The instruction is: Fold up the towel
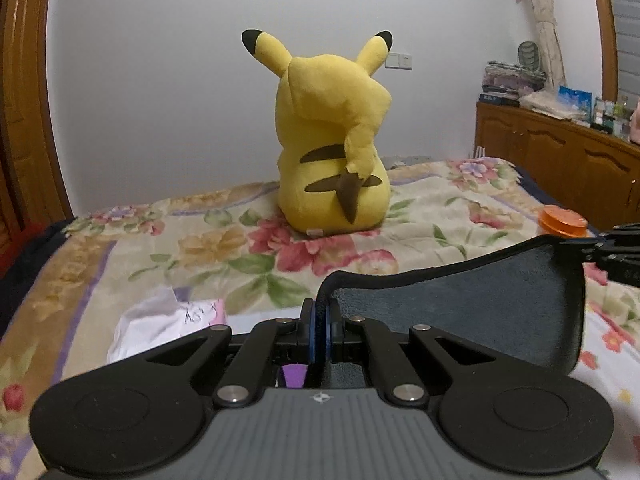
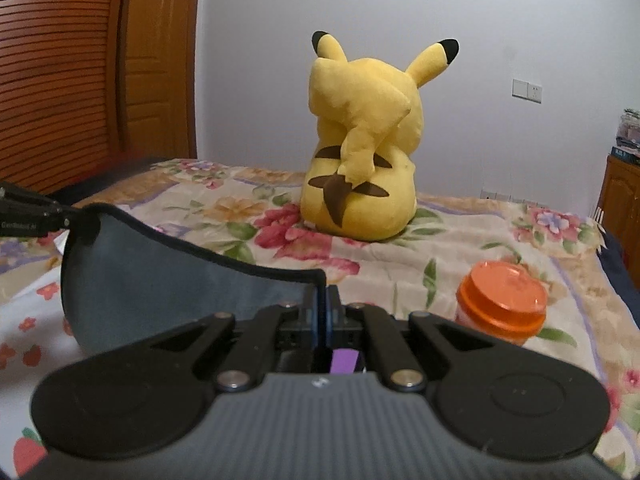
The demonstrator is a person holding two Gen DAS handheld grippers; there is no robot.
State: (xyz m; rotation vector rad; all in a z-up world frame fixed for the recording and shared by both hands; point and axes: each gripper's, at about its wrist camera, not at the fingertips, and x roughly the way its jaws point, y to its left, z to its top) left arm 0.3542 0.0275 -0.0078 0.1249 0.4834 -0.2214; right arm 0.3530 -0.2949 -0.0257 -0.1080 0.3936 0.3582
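Closest to my lens, the left gripper (image 1: 320, 316) is clenched on one top corner of the grey towel (image 1: 480, 304), with the dark hem running between its blue pads. My right gripper (image 2: 321, 312) is clamped the same way on the other top corner, so the towel (image 2: 160, 292) hangs as a sagging sheet between the two, lifted on the near side of the yellow plush toy (image 1: 334, 136) that sits further back on the floral blanket (image 1: 224, 248).

I judge the fold as barely started: both corners are picked up, but no crease shows yet, and the laying-over and flattening are left.

How the towel's lower edge lies I cannot tell; my gripper bodies hide it. An orange-lidded jar (image 2: 502, 304) stands to the right of the plush toy, nearer me, and a crumpled white paper (image 1: 160, 324) lies to its left.
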